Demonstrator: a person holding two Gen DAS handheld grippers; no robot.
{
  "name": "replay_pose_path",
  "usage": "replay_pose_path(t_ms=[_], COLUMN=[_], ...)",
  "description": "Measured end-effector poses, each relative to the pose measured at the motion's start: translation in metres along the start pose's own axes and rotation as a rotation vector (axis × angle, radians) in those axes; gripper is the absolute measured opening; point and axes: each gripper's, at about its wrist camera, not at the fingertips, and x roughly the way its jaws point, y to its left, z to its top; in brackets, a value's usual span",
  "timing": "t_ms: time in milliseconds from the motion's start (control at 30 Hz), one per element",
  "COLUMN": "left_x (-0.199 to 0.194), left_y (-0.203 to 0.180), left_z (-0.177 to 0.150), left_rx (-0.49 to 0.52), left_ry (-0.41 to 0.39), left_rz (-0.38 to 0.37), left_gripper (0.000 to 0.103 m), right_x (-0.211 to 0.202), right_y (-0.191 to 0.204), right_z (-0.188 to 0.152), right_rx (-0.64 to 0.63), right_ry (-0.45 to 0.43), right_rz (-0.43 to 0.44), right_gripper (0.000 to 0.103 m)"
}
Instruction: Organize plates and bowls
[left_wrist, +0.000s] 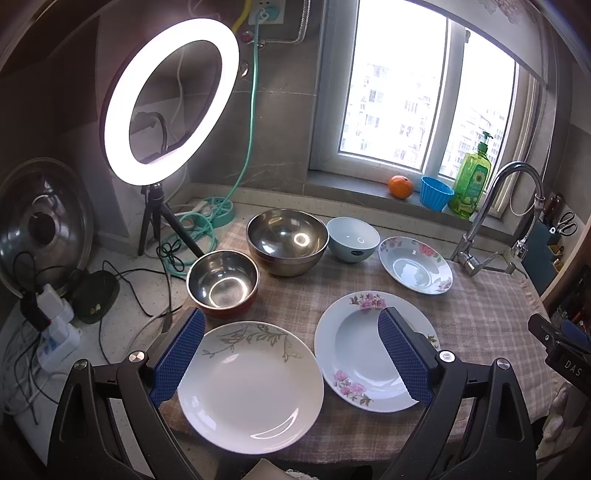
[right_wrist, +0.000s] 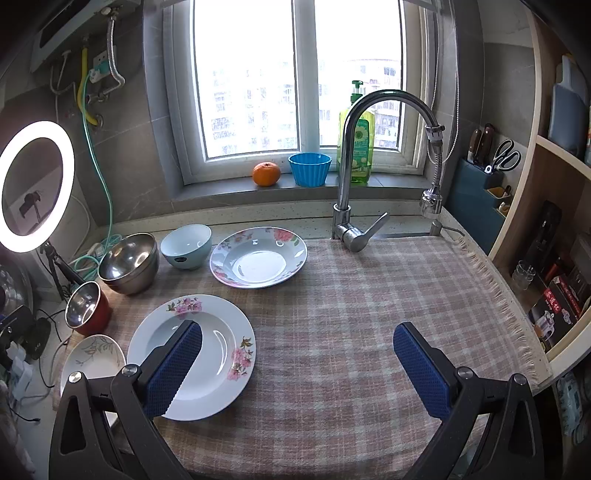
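I am just starting: both claws, left (left_wrist: 291, 354) and right (right_wrist: 297, 369), are hanging wide open, holding nothing. Next, I need to grab the white plate (left_wrist: 251, 384).

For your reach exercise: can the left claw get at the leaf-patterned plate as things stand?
Probably yes. The left claw hangs open right over the leaf-patterned plate, nothing lies on the plate, and its near rim looks clear.
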Motion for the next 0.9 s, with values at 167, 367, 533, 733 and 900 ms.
replay_pose_path(t_ms=[167, 367, 533, 733, 900], left_x=[0.0005, 0.001, 0.0015, 0.0008, 0.001], left_y=[0.001, 0.0026, 0.0023, 0.0016, 0.002], left_z=[0.0001, 0.0011, 0.0021, 0.0014, 0.0019], left_rx=[-0.001, -0.003, 0.0, -0.001, 0.0], left_ry=[-0.001, 0.0, -0.005, -0.005, -0.005], left_rz=[0.001, 0.0, -0.002, 0.0, -0.001], left_gripper=[0.095, 0.095, 0.095, 0.095, 0.095], right_x=[-0.0006, -0.0006, -0.0005, -0.0005, -0.0007], right_y=[0.0007, -0.0002, 0.0012, 0.0018, 0.0017], right_z=[0.0009, 0.0033, 0.0035, 0.0038, 0.0034], right_rx=[-0.002, 0.002, 0.001, 0.004, 0.004], right_ry=[-0.004, -0.004, -0.006, -0.001, -0.001], right_rz=[0.003, 0.004, 0.005, 0.004, 0.003], right_gripper=[0.103, 0.103, 0.103, 0.103, 0.103])
